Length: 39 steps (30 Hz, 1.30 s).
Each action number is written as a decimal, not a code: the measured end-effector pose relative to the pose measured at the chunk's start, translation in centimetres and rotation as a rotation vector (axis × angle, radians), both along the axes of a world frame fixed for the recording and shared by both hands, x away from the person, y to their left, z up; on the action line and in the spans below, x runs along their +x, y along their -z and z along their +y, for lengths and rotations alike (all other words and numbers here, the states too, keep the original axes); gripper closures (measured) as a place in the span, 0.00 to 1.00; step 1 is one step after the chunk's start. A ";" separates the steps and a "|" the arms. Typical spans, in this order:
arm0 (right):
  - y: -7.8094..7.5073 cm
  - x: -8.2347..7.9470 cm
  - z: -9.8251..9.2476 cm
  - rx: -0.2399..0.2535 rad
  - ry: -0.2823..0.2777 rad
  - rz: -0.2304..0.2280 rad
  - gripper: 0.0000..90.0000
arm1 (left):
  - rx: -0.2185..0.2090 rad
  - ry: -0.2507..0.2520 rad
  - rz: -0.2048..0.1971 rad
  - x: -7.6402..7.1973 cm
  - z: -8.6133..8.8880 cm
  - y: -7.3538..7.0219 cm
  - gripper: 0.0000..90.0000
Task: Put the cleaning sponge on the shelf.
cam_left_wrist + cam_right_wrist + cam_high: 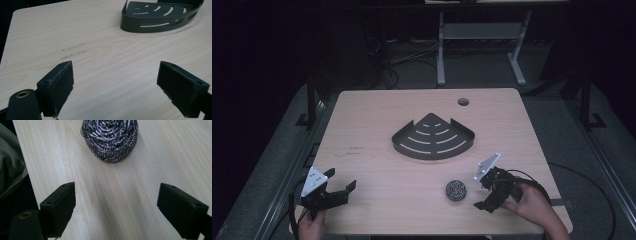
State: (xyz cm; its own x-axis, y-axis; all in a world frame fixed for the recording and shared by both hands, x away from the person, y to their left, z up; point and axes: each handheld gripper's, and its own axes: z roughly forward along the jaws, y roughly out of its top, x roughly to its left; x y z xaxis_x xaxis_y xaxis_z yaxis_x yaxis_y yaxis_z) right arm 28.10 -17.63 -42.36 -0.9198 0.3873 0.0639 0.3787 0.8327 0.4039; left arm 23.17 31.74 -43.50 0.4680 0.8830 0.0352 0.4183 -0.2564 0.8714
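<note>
In the high view the steel scourer [456, 190] lies near the table's [377, 107] six o'clock edge, bare wood all around, with the right gripper [482, 196] just at its three o'clock. The left gripper view shows the left gripper [115, 82] with jaws wide apart over open wood, the black corner shelf [160, 16] at one o'clock. The right gripper view shows its jaws spread and empty, the scourer at twelve o'clock near the table edge.

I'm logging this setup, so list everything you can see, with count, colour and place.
rack: one, black, slotted corner shape with a low rim, middle of the table.
scourer: one, silvery steel coil, near edge of the table, just left of the right claw.
table: one, light wood, a round hole near its far right edge.
frame: one, pale grey legs of another table, on the floor beyond.
cables: several, dark, on the floor beyond the table.
left claw: one, black with a grey plate, near left corner, jaws open and empty.
right claw: one, black with a grey plate, near right, jaws open toward the scourer.
hands: two, each holding a claw at the near edge.
</note>
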 end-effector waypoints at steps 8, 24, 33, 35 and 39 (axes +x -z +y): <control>-0.2 0.3 0.9 -0.007 -0.012 0.004 0.16 | 0.002 0.001 -0.002 0.0 0.0 0.0 0.15; -0.2 1.5 3.4 -0.028 -0.056 0.026 0.16 | -0.001 -0.002 -0.005 0.0 0.1 -0.1 0.15; 0.0 2.1 4.4 -0.057 -0.070 0.034 0.17 | -0.005 -0.004 -0.005 0.0 0.2 -0.2 0.15; 0.1 2.2 4.7 -0.053 -0.074 0.036 0.17 | -0.004 -0.003 -0.007 0.0 0.1 -0.2 0.15; 0.2 2.2 5.1 -0.052 -0.082 0.035 0.17 | -0.005 -0.002 -0.005 0.0 0.1 -0.2 0.15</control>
State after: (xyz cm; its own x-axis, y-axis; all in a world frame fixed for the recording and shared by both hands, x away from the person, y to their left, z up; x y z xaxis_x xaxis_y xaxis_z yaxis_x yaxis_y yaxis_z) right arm 30.33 -12.52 -42.59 -0.9460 0.3146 0.0778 0.3215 0.8811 0.3469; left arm 23.15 31.82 -43.34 0.4663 0.8840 0.0334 0.4146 -0.2517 0.8745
